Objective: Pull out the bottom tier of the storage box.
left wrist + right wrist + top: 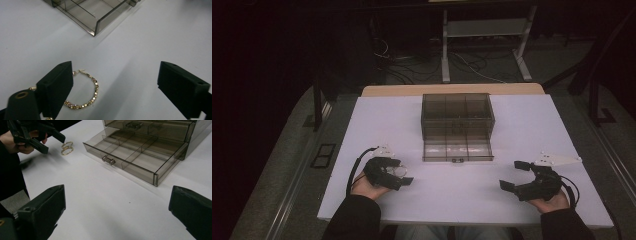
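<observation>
We held the left gripper [115,85], jaws spread, over the gold beaded hoop earring [88,93] near the table's left edge; next, pinch it.

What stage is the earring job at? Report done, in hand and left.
Done: the drawer stands pulled out, its compartments bare. In hand: the left gripper is open over a gold hoop on the table, pads not pressing it. Left: gripping both hoops and putting them in the drawer. The right gripper waits open.

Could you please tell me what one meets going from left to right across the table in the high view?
Left tool over the gold hoop earrings → smoky clear drawer box with its bottom drawer pulled out → right tool.
</observation>
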The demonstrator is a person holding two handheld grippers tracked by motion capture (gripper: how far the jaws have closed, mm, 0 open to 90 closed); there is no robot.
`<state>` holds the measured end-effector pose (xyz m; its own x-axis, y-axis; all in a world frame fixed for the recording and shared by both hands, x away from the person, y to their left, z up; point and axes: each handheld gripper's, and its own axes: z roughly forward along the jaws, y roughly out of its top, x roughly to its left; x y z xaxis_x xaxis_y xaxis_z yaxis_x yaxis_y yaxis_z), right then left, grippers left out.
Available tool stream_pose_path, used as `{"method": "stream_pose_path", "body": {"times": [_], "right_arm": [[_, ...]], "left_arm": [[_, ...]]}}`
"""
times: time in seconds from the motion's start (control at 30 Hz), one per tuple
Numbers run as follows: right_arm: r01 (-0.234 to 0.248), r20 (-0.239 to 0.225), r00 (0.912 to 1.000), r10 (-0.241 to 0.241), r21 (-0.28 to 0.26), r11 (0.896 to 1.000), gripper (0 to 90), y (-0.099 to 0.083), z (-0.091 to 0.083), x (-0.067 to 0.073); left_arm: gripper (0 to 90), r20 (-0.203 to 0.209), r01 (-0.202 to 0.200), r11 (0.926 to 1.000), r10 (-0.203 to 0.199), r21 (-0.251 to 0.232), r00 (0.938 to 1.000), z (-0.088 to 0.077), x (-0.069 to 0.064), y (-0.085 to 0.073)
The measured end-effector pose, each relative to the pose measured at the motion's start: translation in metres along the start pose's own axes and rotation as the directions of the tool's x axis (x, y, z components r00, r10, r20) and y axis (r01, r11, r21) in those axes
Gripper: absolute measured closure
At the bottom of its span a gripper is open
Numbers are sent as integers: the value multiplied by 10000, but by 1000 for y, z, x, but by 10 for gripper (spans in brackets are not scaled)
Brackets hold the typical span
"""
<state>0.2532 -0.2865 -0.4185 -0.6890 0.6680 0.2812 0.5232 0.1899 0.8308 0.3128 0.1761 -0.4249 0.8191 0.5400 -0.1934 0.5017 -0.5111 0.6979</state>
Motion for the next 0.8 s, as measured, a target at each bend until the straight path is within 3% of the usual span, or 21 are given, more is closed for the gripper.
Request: {"method": "stream_pose_path", "body": {"times": [0.4,0.8], "right_arm": [[9,-12,10000,-9,41,10000,2,0,1,0],[29,-38,10000,-29,61,10000,2,0,0,0]], "left_arm": [[222,-127,-188,9981,196,588,9997,6,0,-5],[347,-571,-446,9951,498,888,9971,8,-1,-9]]}}
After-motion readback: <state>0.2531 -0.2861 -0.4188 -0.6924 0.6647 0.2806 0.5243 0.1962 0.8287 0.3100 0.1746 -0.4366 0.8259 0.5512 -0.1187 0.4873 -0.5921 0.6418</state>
